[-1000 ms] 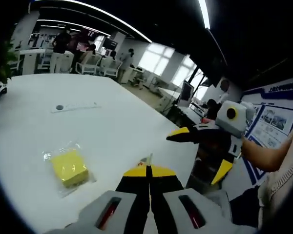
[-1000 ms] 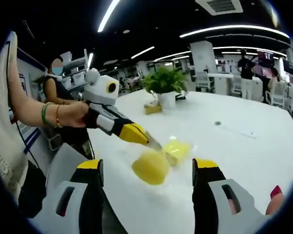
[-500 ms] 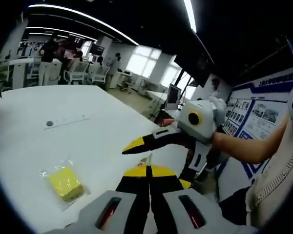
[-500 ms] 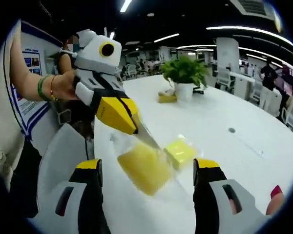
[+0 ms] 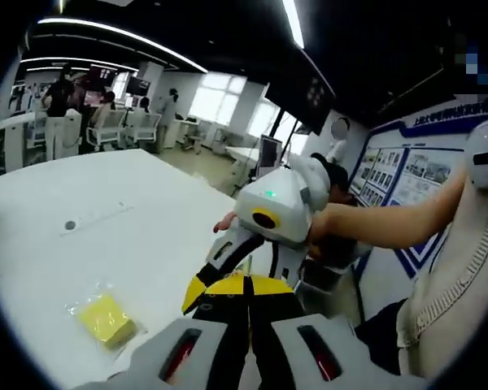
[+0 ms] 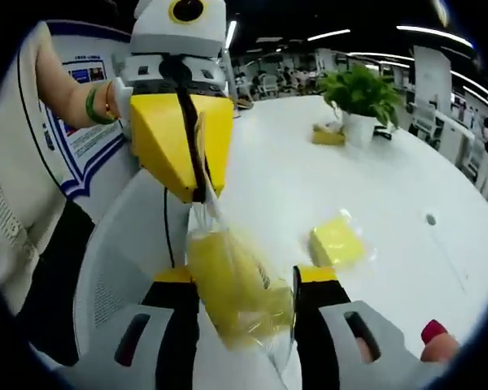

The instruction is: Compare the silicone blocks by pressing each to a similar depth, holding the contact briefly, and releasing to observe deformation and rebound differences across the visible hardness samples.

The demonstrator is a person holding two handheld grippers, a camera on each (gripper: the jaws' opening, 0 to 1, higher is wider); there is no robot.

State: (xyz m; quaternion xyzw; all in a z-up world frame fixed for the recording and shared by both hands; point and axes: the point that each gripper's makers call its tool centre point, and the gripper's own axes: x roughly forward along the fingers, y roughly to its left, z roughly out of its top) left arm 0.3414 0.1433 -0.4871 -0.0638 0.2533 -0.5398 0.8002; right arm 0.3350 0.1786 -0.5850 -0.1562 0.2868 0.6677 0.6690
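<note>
The left gripper (image 5: 248, 286) rises from the bottom of its view with its yellow-tipped jaws pressed together, no gap between them. Just beyond the tips, the right gripper (image 5: 215, 280) reaches in from the right, held in a person's hand (image 5: 324, 236), one yellow-tipped finger (image 5: 195, 294) pointing down beside the left gripper's tips. Left of the jaws and well apart from them, a yellow silicone block (image 5: 106, 317) in a clear bag lies on the white table (image 5: 106, 236).
</note>
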